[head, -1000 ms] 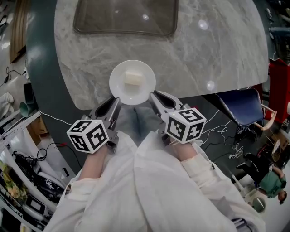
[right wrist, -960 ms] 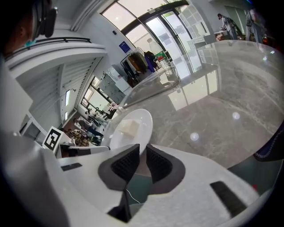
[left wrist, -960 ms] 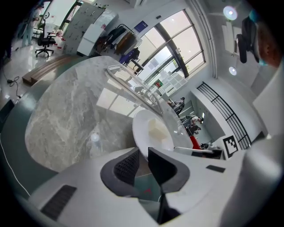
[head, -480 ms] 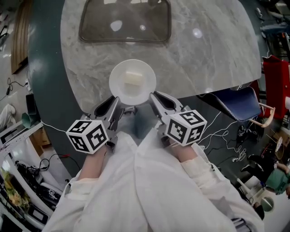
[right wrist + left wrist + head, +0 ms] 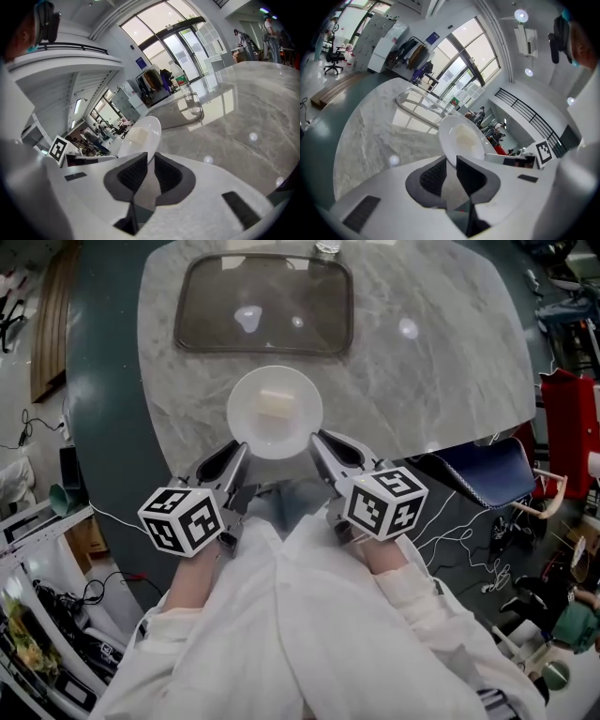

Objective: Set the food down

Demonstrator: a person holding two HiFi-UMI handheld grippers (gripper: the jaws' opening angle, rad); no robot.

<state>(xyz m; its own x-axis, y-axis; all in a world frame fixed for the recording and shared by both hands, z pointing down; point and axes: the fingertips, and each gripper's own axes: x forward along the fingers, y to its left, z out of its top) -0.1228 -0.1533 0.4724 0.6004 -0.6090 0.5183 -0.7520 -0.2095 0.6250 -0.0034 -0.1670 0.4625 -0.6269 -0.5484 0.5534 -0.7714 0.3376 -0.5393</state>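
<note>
A white plate (image 5: 275, 432) carries a pale block of food (image 5: 275, 404) and hangs over the near edge of the grey marble table (image 5: 422, 362). My left gripper (image 5: 240, 450) is shut on the plate's near-left rim. My right gripper (image 5: 317, 442) is shut on its near-right rim. In the left gripper view the plate (image 5: 461, 140) stands edge-on between the dark pads (image 5: 434, 177). The right gripper view shows the plate (image 5: 139, 137) with the food (image 5: 137, 134) on it, its rim pinched between that gripper's pads (image 5: 133, 174).
A dark glass tray (image 5: 264, 304) lies on the table beyond the plate, with a glass (image 5: 326, 247) at its far edge. A blue chair (image 5: 487, 470) stands to the right of the table. Cables and clutter cover the floor on both sides.
Both grippers have lifted the plate and carried it farther over the table toward the tray. The grip on each side is unchanged.
</note>
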